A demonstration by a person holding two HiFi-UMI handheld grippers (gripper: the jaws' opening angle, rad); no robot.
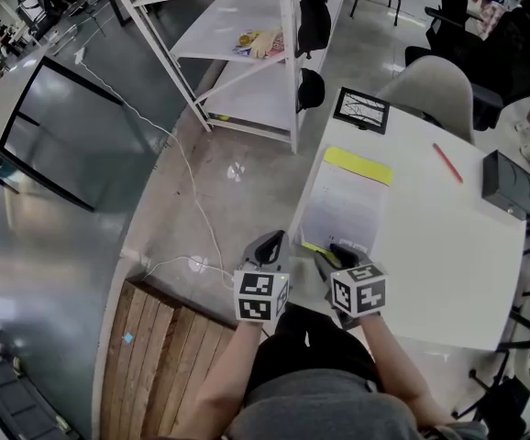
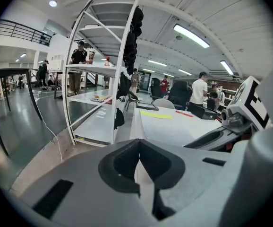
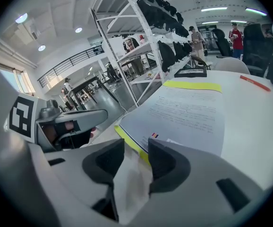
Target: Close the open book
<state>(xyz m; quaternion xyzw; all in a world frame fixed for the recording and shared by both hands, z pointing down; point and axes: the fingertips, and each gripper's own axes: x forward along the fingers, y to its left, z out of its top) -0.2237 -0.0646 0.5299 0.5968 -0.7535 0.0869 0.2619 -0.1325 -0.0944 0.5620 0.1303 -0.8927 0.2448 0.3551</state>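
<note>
Right gripper (image 3: 134,148) is hovering low over the near left corner of the book (image 3: 188,112), its jaws standing partly apart and clamping nothing. The book's yellow edge (image 3: 127,138) is running up to the gap between the jaw tips and passing behind the right-hand jaw, and neither pad is pressing on it. Pale table surface is showing through the rest of the gap.

The left gripper (image 2: 139,143) is hanging just beside the right one, off the table's left edge over the floor, with its jaws closed together and nothing between them. Both marker cubes are facing up toward the head camera.

The book is lying flat on the white table (image 1: 448,246), along the table's left side and close to the person, with a white printed page facing up. A yellow strip (image 1: 358,165) is showing across its far end. Whether a second page is lying beneath or beside it cannot be told.

A red pen (image 1: 447,163) is lying farther back on the table, well apart from the book. A white shelving rack (image 1: 247,44) is standing on the floor beyond the table's left edge, and wooden boards (image 1: 169,356) are lying by the person's left arm.
</note>
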